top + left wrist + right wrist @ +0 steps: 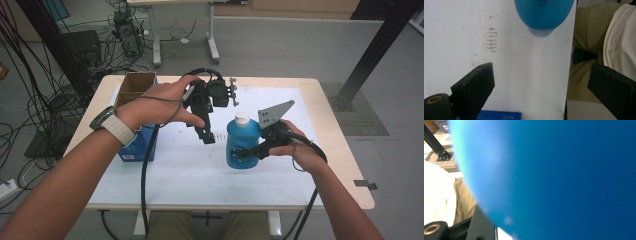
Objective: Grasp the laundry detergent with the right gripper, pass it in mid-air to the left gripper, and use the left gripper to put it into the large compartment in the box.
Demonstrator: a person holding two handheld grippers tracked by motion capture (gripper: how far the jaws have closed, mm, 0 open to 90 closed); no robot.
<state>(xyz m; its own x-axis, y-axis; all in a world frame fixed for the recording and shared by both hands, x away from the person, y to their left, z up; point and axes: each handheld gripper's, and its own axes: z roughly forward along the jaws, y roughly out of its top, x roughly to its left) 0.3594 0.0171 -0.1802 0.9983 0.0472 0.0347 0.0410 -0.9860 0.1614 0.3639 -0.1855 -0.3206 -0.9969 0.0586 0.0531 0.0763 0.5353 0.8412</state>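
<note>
My right gripper (246,152) clamps the blue bottle (242,142) upright on the table (330,165), steadying it while my left gripper (205,131) hangs open-jawed beside its cap (242,118).

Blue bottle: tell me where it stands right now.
In the high view the blue bottle stands upright on the white table mat, right of centre, gripped by the right claw. The open left claw hangs just to its left.

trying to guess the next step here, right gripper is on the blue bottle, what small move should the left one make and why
Probably bring the left gripper onto the white cap. The right gripper is clamped on the upright blue bottle, steadying it, while the left hangs open just beside it, holding nothing.
</note>
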